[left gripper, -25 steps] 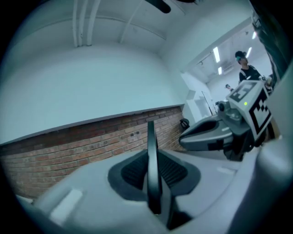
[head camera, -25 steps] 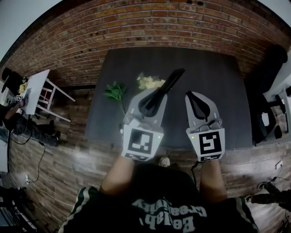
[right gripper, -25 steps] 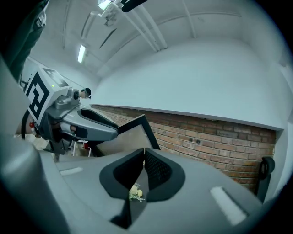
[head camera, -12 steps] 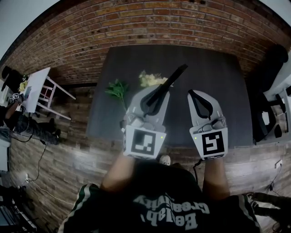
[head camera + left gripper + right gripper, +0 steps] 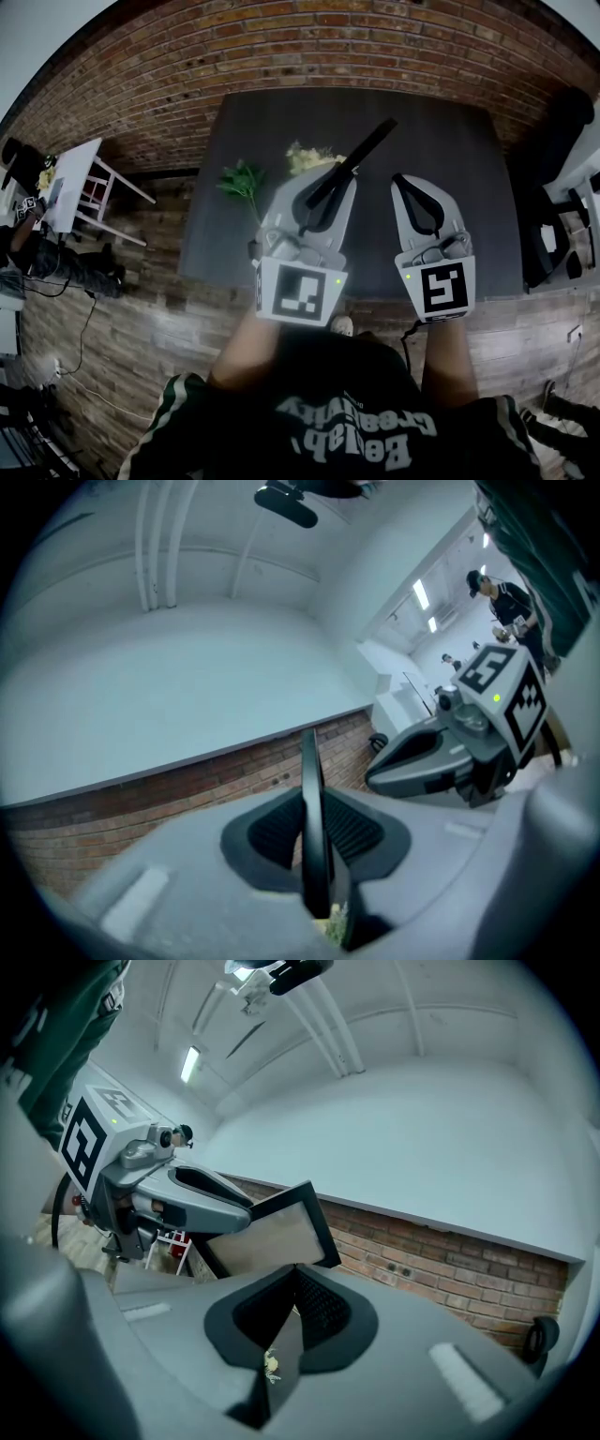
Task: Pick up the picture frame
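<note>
Picture frame, black-edged, is off the table and clamped in the left gripper, slanting up and to the right over the dark tabletop in the head view. In the left gripper view it stands edge-on between the ribbed pads, which press on it from both sides, and its upper edge rises past the jaw tips against the brick wall. From the right gripper view its pale face shows, framed in black, with one corner gripped by the left jaws and the rest jutting out to the right. The right gripper hovers just beside the left one, apart from the frame, its jaws clenched together on nothing. Both grippers point level toward the wall. On the table beneath and beyond the left gripper lie a green leafy sprig and a pale yellow flower cluster, near each other but not touching. A white chair stands on the wooden floor to the left of the table.
</note>
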A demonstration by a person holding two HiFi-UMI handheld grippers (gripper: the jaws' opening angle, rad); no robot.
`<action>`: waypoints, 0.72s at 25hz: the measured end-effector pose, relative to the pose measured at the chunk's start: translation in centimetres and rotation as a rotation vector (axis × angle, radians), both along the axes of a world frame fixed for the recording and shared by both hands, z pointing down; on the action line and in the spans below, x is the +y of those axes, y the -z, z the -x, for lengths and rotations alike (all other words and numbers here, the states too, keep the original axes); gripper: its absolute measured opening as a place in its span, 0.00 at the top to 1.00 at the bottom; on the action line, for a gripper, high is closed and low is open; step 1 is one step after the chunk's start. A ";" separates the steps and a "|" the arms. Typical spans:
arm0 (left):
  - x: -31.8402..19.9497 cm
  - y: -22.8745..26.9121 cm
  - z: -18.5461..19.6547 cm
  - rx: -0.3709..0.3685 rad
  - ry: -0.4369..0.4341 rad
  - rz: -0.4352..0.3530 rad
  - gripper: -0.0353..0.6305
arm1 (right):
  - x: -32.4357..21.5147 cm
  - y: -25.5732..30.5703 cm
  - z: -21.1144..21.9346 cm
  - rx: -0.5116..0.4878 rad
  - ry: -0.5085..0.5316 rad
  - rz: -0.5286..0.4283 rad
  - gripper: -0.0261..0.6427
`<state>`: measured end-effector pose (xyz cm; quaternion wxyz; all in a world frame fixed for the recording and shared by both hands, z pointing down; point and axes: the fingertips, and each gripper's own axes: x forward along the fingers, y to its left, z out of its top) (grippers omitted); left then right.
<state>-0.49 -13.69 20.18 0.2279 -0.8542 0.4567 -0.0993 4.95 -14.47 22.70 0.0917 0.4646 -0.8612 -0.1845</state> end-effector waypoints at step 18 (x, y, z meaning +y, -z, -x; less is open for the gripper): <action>-0.3 -0.2 -0.8 -0.004 -0.009 -0.006 0.84 | -0.6 -0.1 -1.3 -0.026 -0.035 -0.006 0.95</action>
